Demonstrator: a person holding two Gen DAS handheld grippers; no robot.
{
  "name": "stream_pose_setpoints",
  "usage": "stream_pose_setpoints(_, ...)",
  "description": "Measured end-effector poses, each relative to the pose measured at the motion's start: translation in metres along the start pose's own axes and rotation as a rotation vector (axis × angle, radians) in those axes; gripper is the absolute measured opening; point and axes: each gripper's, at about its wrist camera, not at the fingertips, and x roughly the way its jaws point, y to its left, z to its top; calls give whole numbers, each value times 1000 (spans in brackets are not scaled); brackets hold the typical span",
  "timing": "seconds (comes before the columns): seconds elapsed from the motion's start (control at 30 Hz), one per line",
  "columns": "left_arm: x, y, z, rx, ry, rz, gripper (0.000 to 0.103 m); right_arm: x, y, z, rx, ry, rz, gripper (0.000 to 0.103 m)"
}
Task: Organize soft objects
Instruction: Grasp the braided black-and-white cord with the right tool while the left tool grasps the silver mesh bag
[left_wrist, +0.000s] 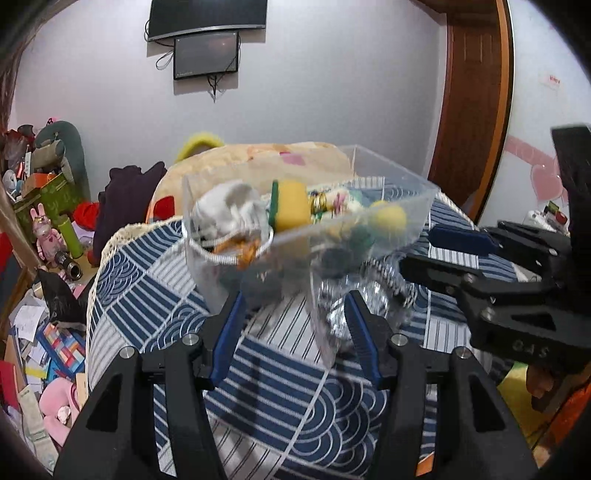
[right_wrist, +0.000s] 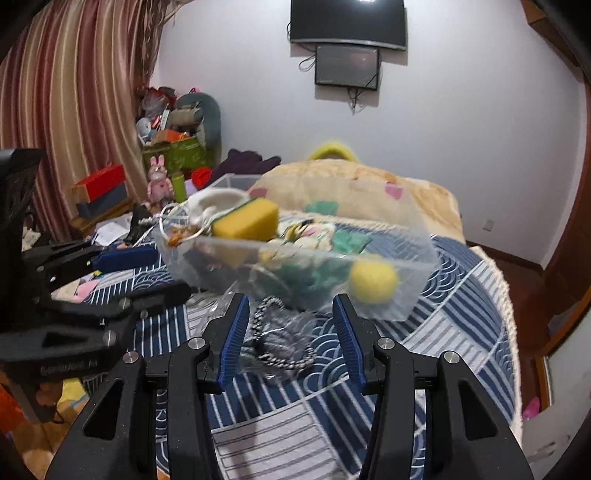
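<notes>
Two tools, both spread wide and empty, face the clear bin (right_wrist: 388, 266) of soft things.
Left tool (left_wrist: 293, 325), right tool (right_wrist: 290, 321): next likely picking the braided cord (right_wrist: 280, 332) lying on the bed (right_wrist: 461, 314).

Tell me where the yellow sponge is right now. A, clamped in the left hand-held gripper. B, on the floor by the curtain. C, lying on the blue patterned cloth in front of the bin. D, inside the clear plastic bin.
D: the yellow sponge sits among other items inside the clear plastic bin, poking above its rim, while both the left hand-held gripper and right hand-held gripper are open and hold nothing.
</notes>
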Motion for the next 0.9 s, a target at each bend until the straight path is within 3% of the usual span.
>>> stream_pose_setpoints(0.13,12,1,-8,-13,39,-28,55,14,6,-1,2,35,50,44)
stream_pose_setpoints(0.47,35,-1,-16,-41,80,-63,54,35,6,-11,9,107,61,12)
stream_pose_setpoints(0.9,45,-6,-21,-3,101,-14,53,6,-23,-17,44,47,-57,7)
